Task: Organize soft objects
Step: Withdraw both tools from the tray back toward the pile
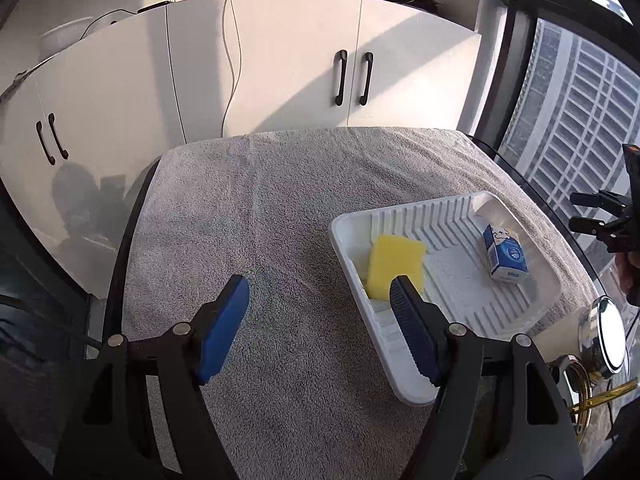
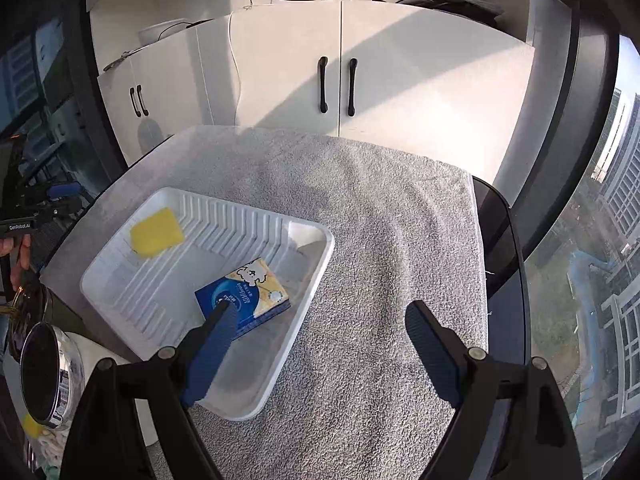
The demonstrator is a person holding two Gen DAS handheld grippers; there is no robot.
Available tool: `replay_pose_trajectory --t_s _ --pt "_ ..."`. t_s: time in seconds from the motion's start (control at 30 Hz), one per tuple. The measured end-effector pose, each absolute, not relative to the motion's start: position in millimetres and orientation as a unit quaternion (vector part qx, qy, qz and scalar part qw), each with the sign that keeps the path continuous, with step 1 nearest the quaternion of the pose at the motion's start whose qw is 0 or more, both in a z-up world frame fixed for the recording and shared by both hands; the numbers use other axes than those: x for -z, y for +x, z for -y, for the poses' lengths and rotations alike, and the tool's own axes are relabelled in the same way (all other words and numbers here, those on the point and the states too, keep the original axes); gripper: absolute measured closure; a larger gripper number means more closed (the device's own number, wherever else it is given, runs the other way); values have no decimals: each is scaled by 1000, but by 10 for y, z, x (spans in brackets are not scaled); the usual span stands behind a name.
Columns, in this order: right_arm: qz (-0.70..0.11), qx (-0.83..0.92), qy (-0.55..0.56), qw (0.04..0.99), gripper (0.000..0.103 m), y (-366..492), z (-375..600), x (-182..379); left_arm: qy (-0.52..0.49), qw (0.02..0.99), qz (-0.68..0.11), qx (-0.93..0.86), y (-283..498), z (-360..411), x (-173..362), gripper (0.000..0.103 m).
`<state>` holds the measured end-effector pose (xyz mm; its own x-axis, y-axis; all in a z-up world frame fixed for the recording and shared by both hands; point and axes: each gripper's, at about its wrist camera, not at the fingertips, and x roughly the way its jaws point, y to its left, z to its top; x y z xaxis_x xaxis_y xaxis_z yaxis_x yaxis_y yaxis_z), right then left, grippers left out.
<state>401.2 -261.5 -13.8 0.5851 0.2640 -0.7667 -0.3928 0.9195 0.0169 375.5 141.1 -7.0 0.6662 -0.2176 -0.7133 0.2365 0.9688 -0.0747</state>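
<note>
Worktop (image 1: 280,208): dark-edged surface covered by a grey towel (image 2: 380,220), standing in front of white cabinets (image 1: 280,60) with black handles.

Tray (image 1: 412,394): white, ribbed floor, raised rim; lies on the towel, toward the right side in the left wrist view and toward the left side in the right wrist view.

Sponge (image 1: 394,266): yellow block, inside the tray at its ribbed end, leaning against the tray wall. In the left wrist view it sits just beyond the tip of the left claw's right-hand finger, partly hidden by that tip; it is not between the fingers.

Tissue pack (image 2: 248,296): blue and yellow, printed with a cartoon figure; inside the tray at the smooth end, well apart from the sponge. In the right wrist view the tip of the right claw's left-hand finger overlaps its near corner; whether it touches cannot be told. The pack lies outside the gap.

Left claw (image 1: 320,300): blue pads spread apart, nothing between them, only bare towel under the gap; held above the worktop.

Right claw (image 2: 320,316): pads spread wide, nothing gripped; the gap spans the tray's rim and bare towel.

Side items: a shiny round metal container (image 2: 48,376) beside the tray off the towel's edge; windows (image 1: 568,120) with buildings outside.
</note>
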Motion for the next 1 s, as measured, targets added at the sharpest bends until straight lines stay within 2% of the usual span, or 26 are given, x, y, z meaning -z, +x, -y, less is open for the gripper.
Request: replay_pose_trajectory --t_s 0.37,1.0 --pt "-407 -175 -60 895 15 3408 2868 21 -9 924 -368 101 2976 -1673 -44 29" --pt "-392 -189 10 900 15 2012 2856 19 -38 932 -341 117 1646 -1469 22 25"
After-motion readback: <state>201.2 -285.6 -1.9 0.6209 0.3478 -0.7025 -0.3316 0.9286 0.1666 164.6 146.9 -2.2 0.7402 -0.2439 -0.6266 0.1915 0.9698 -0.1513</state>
